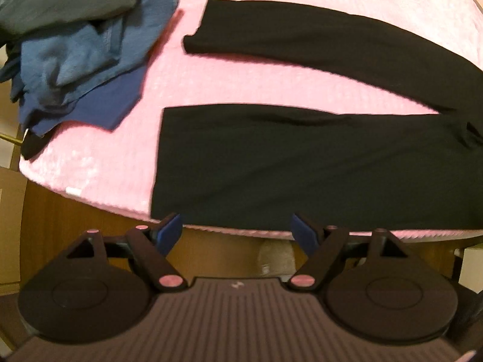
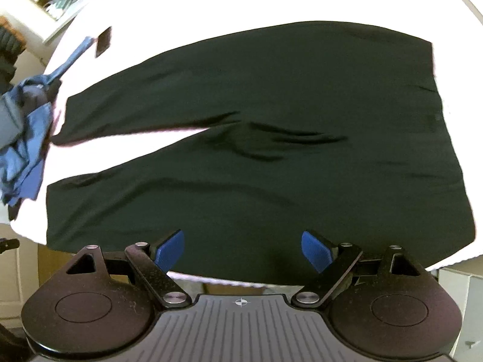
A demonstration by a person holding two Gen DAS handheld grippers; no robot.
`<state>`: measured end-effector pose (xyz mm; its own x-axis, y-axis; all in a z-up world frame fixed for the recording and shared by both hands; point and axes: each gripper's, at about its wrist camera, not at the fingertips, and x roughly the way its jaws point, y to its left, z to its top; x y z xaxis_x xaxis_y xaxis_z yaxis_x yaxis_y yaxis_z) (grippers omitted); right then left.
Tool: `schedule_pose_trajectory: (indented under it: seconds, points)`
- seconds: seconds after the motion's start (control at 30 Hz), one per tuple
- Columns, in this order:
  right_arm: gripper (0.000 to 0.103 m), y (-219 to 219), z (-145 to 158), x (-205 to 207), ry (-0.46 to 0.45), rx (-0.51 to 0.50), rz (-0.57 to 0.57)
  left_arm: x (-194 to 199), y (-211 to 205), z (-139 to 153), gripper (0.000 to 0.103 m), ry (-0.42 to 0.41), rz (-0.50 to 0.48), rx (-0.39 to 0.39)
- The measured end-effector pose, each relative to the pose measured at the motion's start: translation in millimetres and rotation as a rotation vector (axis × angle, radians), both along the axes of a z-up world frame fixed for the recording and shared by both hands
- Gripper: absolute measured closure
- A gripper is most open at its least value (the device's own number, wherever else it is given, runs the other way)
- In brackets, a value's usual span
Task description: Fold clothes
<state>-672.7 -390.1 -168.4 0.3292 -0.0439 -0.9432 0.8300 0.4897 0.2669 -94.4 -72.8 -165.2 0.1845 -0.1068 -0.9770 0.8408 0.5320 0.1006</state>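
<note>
Trousers: the black trousers (image 2: 271, 138) lie flat on the bed, legs apart in a V. In the right wrist view the waist is at 3 o'clock and the two leg ends at 9 o'clock. In the left wrist view the near leg (image 1: 302, 166) reaches to the bed edge and the far leg (image 1: 317, 42) lies toward 12 o'clock.
Left gripper: the left gripper (image 1: 237, 232) hangs just off the bed edge at 6 o'clock, jaws wide apart, and it holds nothing. Its blue pads (image 1: 170, 232) are close to the hem of the near leg; I cannot tell if they touch it.
Right gripper: the right gripper (image 2: 243, 250) is also wide apart with nothing between the blue pads (image 2: 317, 250), over the near edge of the trousers.
Bed cover: the pink cover (image 1: 241, 84) shows between the legs; in the right wrist view it looks washed-out white.
Other clothes: a pile of blue clothes (image 1: 84, 54) sits at 10 o'clock, apart from the trousers.
Dark flat object: a small dark flat thing (image 2: 103, 41) lies on the bed at 10 o'clock; I cannot tell what it is.
Writing: only small symbols on the gripper bodies, no words that can be read.
</note>
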Motion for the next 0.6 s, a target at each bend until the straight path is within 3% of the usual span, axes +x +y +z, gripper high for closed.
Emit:
schedule_pose_trajectory:
  seconds: [0.33, 0.6]
  points:
    - [0.015, 26.4, -8.8, 37.3, 0.123, 0.003, 0.056, 4.6, -18.9, 11.1, 0.026, -0.006, -0.094, -0.088]
    - [0.015, 37.4, 3.4, 28.6, 0.165, -0.016, 0.033, -16.5, -50.9, 10.5, 0.026, 0.000, -0.185, -0.116]
